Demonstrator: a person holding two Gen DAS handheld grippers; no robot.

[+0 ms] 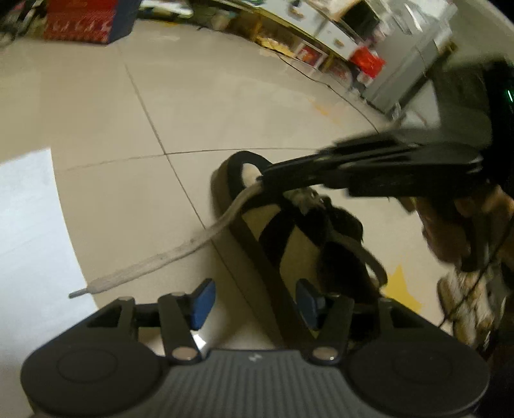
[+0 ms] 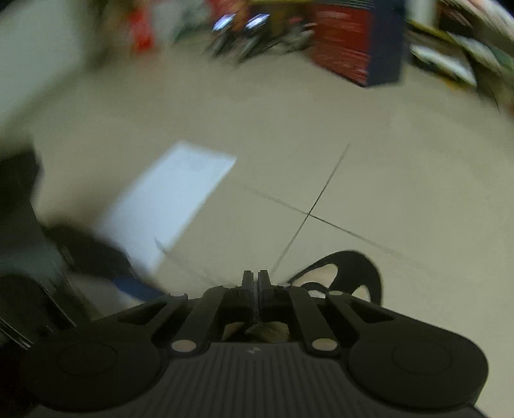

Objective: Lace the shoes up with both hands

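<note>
A tan shoe with black trim (image 1: 298, 244) lies on the tiled floor. Its grey-white lace (image 1: 180, 250) stretches from the shoe's far end down-left to a free tip near a white sheet. My right gripper (image 1: 264, 180) reaches in from the right and is shut on the lace at the shoe's far end. In the blurred right wrist view its jaws (image 2: 255, 277) stand pressed together, with the shoe's black loop (image 2: 353, 267) just to the right. My left gripper (image 1: 255, 302) hovers over the shoe's near side, its blue pads (image 1: 204, 304) apart and holding nothing.
A white sheet (image 1: 29, 225) lies on the floor at the left. A red box (image 1: 80, 19) stands at the back, with shelves and cabinets (image 1: 337, 35) at the back right. Brown furry footwear (image 1: 449, 231) sits right of the shoe, near a yellow floor mark (image 1: 401, 286).
</note>
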